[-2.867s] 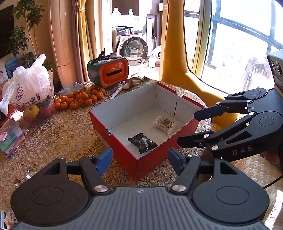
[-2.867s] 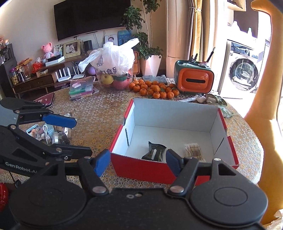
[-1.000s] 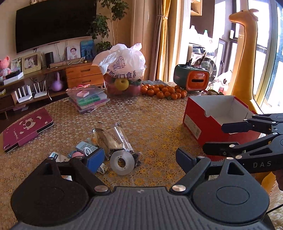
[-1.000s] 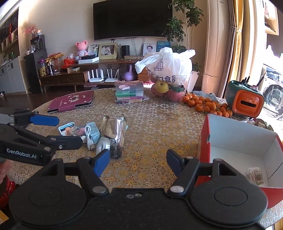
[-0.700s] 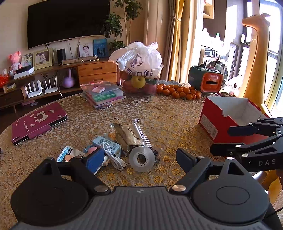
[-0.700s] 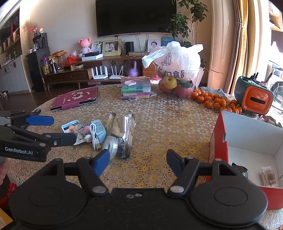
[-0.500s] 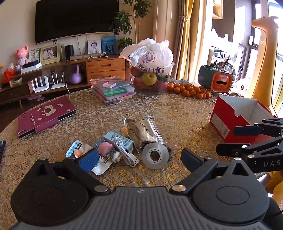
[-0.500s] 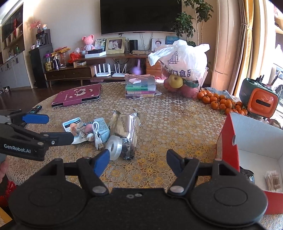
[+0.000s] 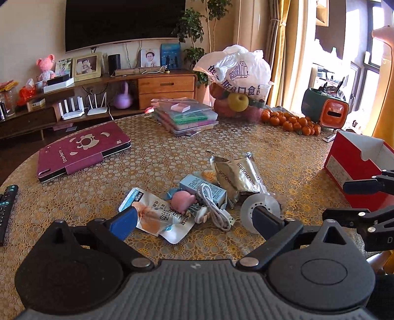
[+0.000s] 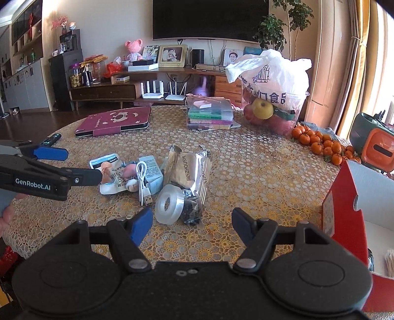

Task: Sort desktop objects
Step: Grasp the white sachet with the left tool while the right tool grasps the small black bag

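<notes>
Wall television (image 10: 210, 18), maroon tablet case (image 9: 81, 151), bagged fruit (image 10: 270, 96), heap of tangerines (image 9: 291, 121).

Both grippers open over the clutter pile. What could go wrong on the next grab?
1. The white USB cable lies across the blue carton and pink toy; gripping one may drag the others.
2. The tape roll leans on the dark packet and may roll.

My right wrist view cuts off the red box (image 10: 344, 204) at its right edge. A gripper finger hides part of the tape roll (image 9: 258, 206); packet print is too small to read.
</notes>
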Available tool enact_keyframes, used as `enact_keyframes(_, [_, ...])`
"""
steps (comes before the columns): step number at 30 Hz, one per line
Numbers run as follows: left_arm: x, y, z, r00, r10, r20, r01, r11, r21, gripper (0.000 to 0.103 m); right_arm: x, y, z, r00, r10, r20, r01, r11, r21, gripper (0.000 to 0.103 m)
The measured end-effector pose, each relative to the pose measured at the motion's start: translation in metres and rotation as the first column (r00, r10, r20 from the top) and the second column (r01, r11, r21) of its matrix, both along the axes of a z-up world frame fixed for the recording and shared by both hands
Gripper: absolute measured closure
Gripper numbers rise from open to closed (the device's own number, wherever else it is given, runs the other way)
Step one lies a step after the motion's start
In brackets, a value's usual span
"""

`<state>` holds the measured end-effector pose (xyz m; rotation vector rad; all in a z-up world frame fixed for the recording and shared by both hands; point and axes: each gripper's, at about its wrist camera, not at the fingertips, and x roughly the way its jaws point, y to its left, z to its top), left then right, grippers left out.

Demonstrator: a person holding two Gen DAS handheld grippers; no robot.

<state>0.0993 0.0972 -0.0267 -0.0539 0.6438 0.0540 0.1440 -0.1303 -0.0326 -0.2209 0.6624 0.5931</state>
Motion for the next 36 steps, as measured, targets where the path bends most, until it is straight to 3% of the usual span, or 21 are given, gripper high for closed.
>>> enact_keyframes(20, [0.037,0.047,-0.052,0.996,0.064,-0.068,-0.062,0.998,0.031,0.003,0.033,0.005,-0.05,0.999,-0.006,-0.047,0.003,0.998,-0.066,0.034])
enact_keyframes(36, [0.057,0.049,-0.075,0.994,0.051,-0.092,-0.046,0.998,0.051,0.003,0.058,0.023,-0.07,0.999,0.038,-0.037,-0.041,0.996,-0.084,0.035])
